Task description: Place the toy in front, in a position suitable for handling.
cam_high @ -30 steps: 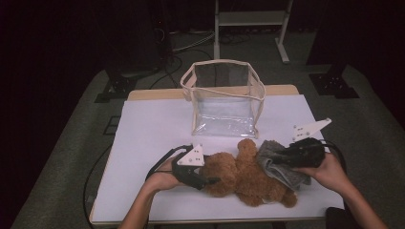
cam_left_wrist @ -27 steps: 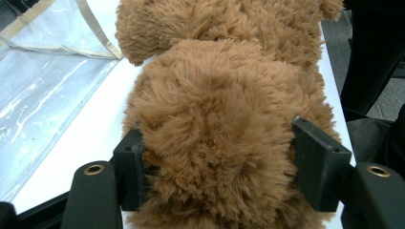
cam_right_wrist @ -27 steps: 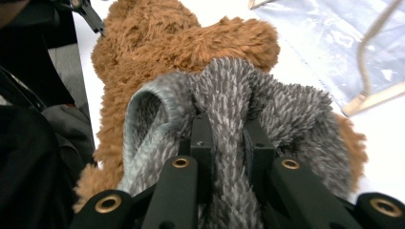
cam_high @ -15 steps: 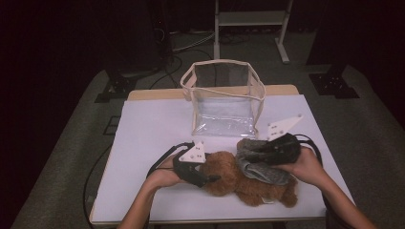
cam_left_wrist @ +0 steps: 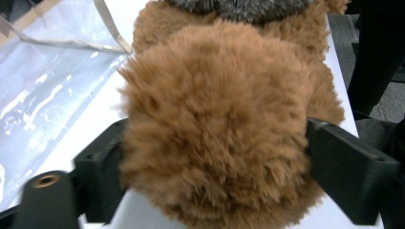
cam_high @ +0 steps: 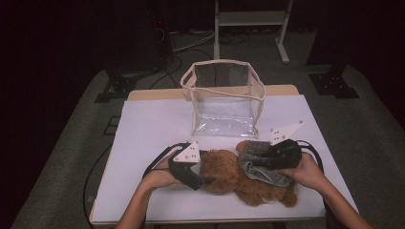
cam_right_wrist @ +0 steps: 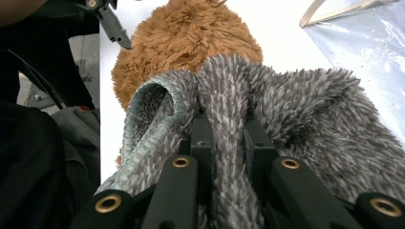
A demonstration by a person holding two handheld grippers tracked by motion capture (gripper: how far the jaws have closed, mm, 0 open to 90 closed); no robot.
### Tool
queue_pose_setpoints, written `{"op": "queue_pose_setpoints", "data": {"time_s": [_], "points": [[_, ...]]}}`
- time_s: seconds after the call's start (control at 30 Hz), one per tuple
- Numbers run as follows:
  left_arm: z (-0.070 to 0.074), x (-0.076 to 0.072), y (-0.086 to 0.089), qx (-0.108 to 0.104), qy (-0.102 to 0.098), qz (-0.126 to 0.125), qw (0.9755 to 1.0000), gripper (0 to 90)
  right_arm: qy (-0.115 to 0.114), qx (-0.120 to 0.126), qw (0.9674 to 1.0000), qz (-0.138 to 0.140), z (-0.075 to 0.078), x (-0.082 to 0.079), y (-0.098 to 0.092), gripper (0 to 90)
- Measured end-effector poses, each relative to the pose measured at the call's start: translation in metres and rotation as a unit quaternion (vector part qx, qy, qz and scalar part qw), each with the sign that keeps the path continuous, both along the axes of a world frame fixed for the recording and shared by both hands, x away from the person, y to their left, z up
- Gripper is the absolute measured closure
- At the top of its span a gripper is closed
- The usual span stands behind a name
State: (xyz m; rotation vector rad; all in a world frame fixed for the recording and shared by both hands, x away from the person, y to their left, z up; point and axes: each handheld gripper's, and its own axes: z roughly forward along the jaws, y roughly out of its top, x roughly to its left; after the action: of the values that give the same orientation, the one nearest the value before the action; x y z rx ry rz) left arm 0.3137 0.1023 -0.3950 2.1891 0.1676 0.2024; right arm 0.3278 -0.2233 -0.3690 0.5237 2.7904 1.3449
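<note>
A brown plush bear [cam_high: 224, 179] lies on the white table [cam_high: 153, 124] near its front edge. My left gripper [cam_high: 210, 168] is at the bear's left end. Its jaws have just been opening and now stand wide on either side of the round furry part [cam_left_wrist: 215, 133], with the fur brushing both. My right gripper [cam_high: 254, 164] is shut on a fold of grey fuzzy cloth [cam_high: 261, 174], which it holds over the bear's right half. The pinched fold [cam_right_wrist: 224, 109] runs between the two black jaws, and the bear [cam_right_wrist: 186, 38] lies beyond it.
A clear plastic bag [cam_high: 224, 95] with a beige rim stands open-topped behind the bear, mid-table. Its wall [cam_left_wrist: 43, 71] is close on the left gripper's left. Cables trail from both grippers. A dark floor surrounds the table.
My right gripper has moved left with the grey cloth, which now lies over the bear. The left hand has stayed in place at the bear's left end.
</note>
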Motion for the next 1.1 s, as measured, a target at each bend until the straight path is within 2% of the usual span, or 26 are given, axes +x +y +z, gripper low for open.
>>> {"op": "queue_pose_setpoints", "data": {"time_s": [0.07, 0.13, 0.23, 0.33, 0.4, 0.47, 0.53, 0.63, 0.7, 0.8, 0.87, 0.9, 1.07, 1.1], "points": [[-0.004, 0.000, 0.002, 0.000, 0.004, 0.000, 1.0000, 10.6, 0.001, 0.001, 1.0000, -0.003, -0.002, 0.000, -0.001, 77.8], [-0.011, 0.002, 0.007, -0.018, 0.017, -0.002, 0.9997, 10.0, 0.004, 0.003, 1.0000, -0.003, -0.002, 0.000, -0.002, 77.9], [-0.021, 0.005, 0.010, -0.028, 0.035, -0.004, 0.9990, 8.6, 0.007, 0.007, 0.9999, -0.003, -0.004, 0.001, -0.003, 77.9], [-0.032, 0.009, 0.010, -0.044, 0.061, -0.008, 0.9971, 6.5, 0.010, 0.007, 0.9999, -0.005, -0.004, 0.001, -0.004, 77.9], [-0.036, 0.009, 0.008, -0.045, 0.069, -0.016, 0.9964, 6.5, 0.009, 0.005, 0.9999, -0.004, -0.004, 0.000, -0.003, 77.9], [-0.040, 0.009, 0.005, -0.038, 0.064, -0.017, 0.9971, 4.9, 0.008, -0.001, 1.0000, -0.003, -0.003, 0.000, -0.003, 78.0], [-0.041, 0.010, 0.002, -0.042, 0.062, -0.019, 0.9971, 6.8, 0.010, -0.005, 0.9999, -0.002, -0.002, 0.000, -0.002, 78.0], [-0.037, 0.008, -0.001, -0.051, 0.050, -0.015, 0.9973, 23.9, 0.021, -0.008, 0.9997, 0.003, -0.003, 0.003, 0.002, 77.9], [-0.031, 0.007, -0.003, -0.058, 0.027, -0.008, 0.9979, 32.4, 0.024, -0.008, 0.9996, 0.008, -0.003, 0.005, 0.009, 78.0], [-0.021, 0.008, -0.003, -0.052, 0.015, -0.004, 0.9985, 38.4, 0.022, -0.016, 0.9994, 0.021, 0.001, 0.009, 0.025, 78.1], [-0.017, 0.008, -0.002, -0.056, 0.012, 0.000, 0.9984, 40.4, 0.027, -0.006, 0.9993, 0.023, 0.003, 0.012, 0.030, 78.2], [-0.014, 0.009, -0.002, -0.060, 0.017, 0.002, 0.9980, 40.9, 0.028, -0.002, 0.9993, 0.023, 0.004, 0.013, 0.031, 78.2], [0.010, 0.013, 0.007, -0.051, -0.001, 0.007, 0.9987, 42.3, 0.022, 0.031, 0.9990, 0.022, 0.010, 0.021, 0.038, 78.3], [0.010, 0.013, 0.007, -0.051, -0.001, 0.007, 0.9987, 42.3, 0.022, 0.031, 0.9990, 0.022, 0.010, 0.021, 0.038, 78.3]]}}
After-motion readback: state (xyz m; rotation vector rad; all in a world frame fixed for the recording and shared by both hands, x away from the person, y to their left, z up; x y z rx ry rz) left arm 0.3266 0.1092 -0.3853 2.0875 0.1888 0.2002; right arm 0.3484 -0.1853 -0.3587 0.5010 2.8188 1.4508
